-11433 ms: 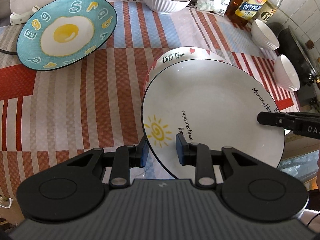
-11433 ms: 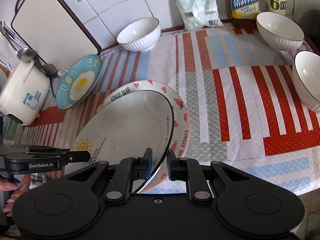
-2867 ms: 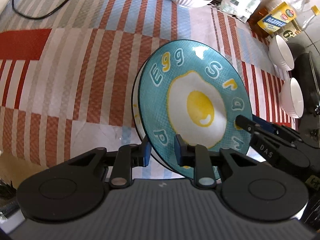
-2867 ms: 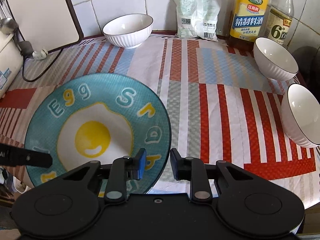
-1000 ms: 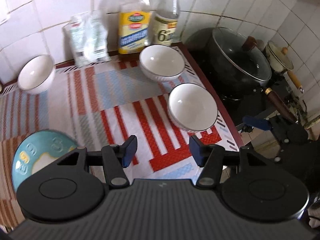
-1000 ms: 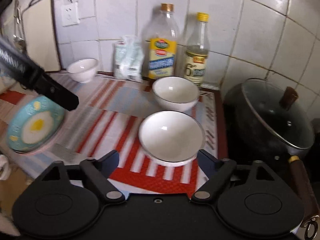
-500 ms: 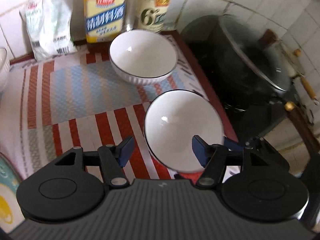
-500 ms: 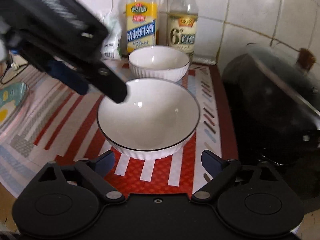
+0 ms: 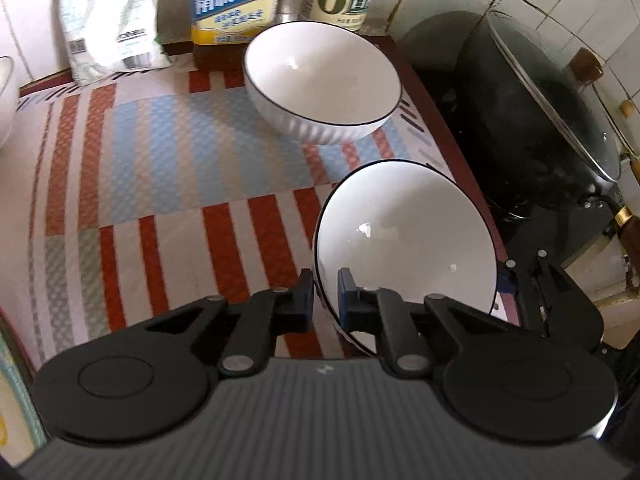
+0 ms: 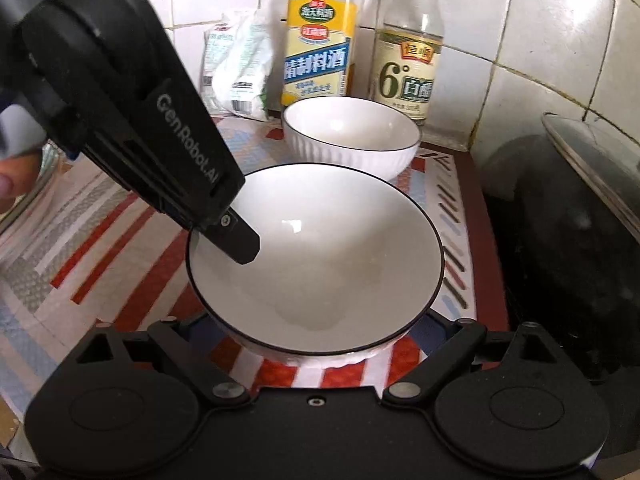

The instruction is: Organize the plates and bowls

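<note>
1. Two grippers are working the near bowl [image 9: 404, 240] at the mat's right edge; left gripper [image 9: 323, 296] is pinching its rim; right gripper [image 10: 316, 332] is gaping around its base, gripping nothing.
2. One-sided lifting is risking a tilt, slipping toward the pot [image 9: 532, 120] or knocking the far bowl [image 10: 352, 136].

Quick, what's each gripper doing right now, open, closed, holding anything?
Left gripper: shut on the near bowl, pinching its rim.
Right gripper: open, jaws wide on either side of that bowl's base, not gripping.

The left gripper [image 9: 322, 294] is clamped on the near rim of a white bowl [image 9: 404, 240]. Beyond that bowl sits a second white bowl [image 9: 322, 80]; to its right, a black lidded pot [image 9: 532, 128].
</note>
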A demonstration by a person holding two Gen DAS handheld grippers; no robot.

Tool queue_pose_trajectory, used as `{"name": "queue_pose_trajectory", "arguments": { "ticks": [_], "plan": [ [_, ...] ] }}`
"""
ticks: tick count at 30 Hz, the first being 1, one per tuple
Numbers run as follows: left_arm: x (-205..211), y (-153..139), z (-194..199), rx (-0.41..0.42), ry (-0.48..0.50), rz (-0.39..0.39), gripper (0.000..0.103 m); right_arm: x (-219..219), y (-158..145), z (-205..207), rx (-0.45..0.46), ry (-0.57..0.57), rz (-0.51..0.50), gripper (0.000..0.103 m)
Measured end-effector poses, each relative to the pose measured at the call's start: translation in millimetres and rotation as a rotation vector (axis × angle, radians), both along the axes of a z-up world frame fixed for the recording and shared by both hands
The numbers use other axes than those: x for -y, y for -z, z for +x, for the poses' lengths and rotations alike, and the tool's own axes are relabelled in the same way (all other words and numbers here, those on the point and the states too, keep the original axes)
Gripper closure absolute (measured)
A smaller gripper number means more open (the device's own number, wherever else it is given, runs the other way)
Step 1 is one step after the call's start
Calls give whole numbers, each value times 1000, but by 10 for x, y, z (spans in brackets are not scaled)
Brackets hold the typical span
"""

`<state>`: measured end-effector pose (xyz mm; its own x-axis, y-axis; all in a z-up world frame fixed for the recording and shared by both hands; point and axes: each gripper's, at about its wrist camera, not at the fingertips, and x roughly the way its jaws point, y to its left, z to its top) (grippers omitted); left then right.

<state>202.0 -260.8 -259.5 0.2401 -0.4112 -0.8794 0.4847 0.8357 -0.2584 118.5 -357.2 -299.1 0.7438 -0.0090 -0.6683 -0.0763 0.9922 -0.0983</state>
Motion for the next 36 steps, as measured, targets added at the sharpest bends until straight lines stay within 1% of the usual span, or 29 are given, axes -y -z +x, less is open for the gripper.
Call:
{"name": "queue_pose_trajectory", "arguments": {
  "ticks": [7,10,15,22,25,27,30,33,36],
  "plan": [
    [-274,-178,-173,37,-29,22,93,-224,-133,-111,20,-62,-10,7],
    [-470,-272,-238,47,-60,28,92,-393,-226,-160,31,-112,-31,7],
    [-806,-344,-294,36,-127,38,92,-665,-299,-164,35,-199,-38,7],
    [-1141,-247,-299,9,-202,57,92,-1010,-231,-93,0,-285,-47,7],
    [-1197,-182,-277,5,-216,53,93,-1081,-194,-35,-23,-294,-46,6],
    [-1193,-153,-259,14,-211,45,92,-1074,-166,4,-24,-284,-37,6],
    [-1193,-77,-202,-12,-229,40,92,-1042,-95,71,-49,-278,-12,6],
    [-1189,-15,-176,-29,-233,41,92,-1036,-27,122,-64,-283,-19,6],
    [-1181,-12,-187,-31,-225,45,91,-1024,-10,118,-60,-292,-20,6]
  ]
}}
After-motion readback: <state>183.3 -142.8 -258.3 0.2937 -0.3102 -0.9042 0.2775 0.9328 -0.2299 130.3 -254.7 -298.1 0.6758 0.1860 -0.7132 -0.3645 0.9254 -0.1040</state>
